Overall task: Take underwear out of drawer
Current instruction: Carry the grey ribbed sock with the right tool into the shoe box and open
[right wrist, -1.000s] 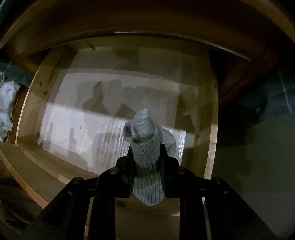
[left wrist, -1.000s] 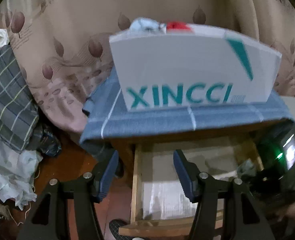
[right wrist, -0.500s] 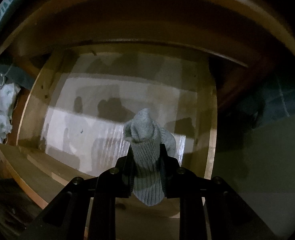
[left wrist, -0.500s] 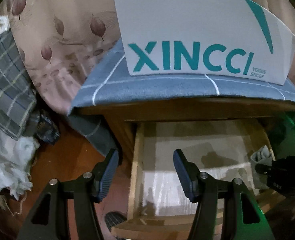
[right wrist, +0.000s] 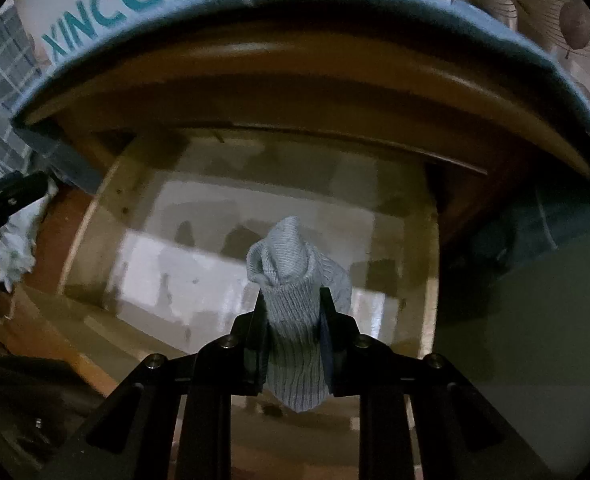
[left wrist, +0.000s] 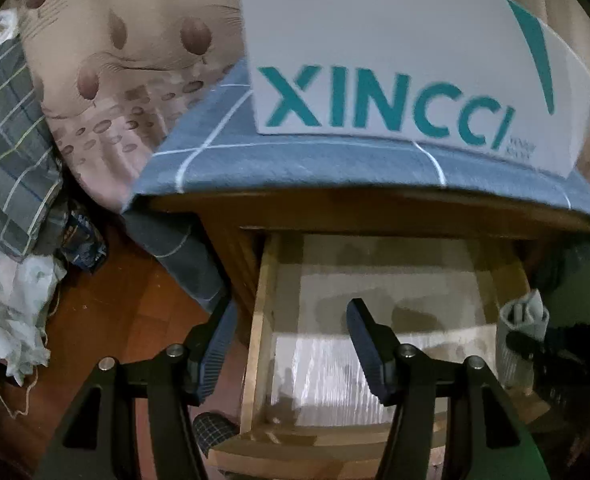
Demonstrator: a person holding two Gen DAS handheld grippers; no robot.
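1. Right gripper is closed on a rolled grey ribbed garment, the pads pressing its middle from both sides; the same bundle shows at the right edge of the left wrist view.
2. Its knit looks more like a sock than underwear, but it is the only cloth item seen at the drawer, so it is judged to be the task's thing.
3. The garment's long axis runs along the gripper's fingers: a rounded, folded end sticks out past the fingertips and the other end hangs back between the arms of the gripper.
4. It hangs above the open drawer, near the right-hand wall, and does not appear to touch the pale liner on the bottom; the rest of the drawer floor that shows is bare.
5. The relation that matters next is height: the bundle lies under the overhanging edge of the wooden table, so the way out is judged to be toward the drawer's front and up, not straight up.
6. Left gripper is open with nothing between its fingers and sits over the drawer's left wall, well apart from the garment; the right hand is the one with the load.
7. On the table lies a blue checked cloth, and on that stands a white XINCCI box.
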